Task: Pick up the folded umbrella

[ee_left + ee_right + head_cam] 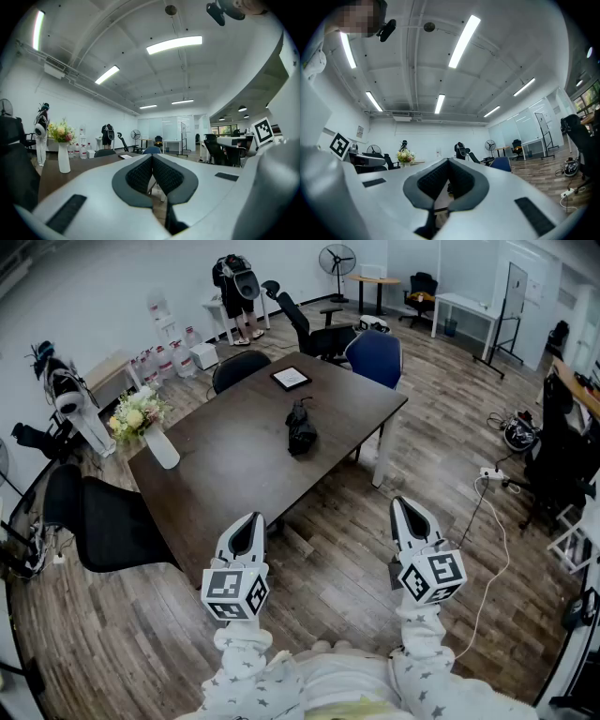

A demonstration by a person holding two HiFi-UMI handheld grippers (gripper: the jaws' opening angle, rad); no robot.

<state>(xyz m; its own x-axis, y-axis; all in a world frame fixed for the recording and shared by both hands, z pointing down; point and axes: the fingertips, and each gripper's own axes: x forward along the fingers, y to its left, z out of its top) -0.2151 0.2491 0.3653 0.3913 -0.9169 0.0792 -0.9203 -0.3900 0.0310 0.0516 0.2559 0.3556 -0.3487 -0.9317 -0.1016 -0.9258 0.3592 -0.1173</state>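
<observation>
Holding my left gripper (250, 521) and right gripper (404, 507) with jaws pressed together on nothing, I hover off the table's (216, 484) near edge. The umbrella (301, 430) lies mid-table, toward its far end.

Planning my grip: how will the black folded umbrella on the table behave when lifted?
The folded umbrella looks bunched and loose, so its fabric will probably sag. It seems compact, likely light. Lying flat on the table, it should hardly roll.

Dark table (234, 465), folded umbrella (301, 430), tablet (291, 378), flower vase (161, 448)
</observation>
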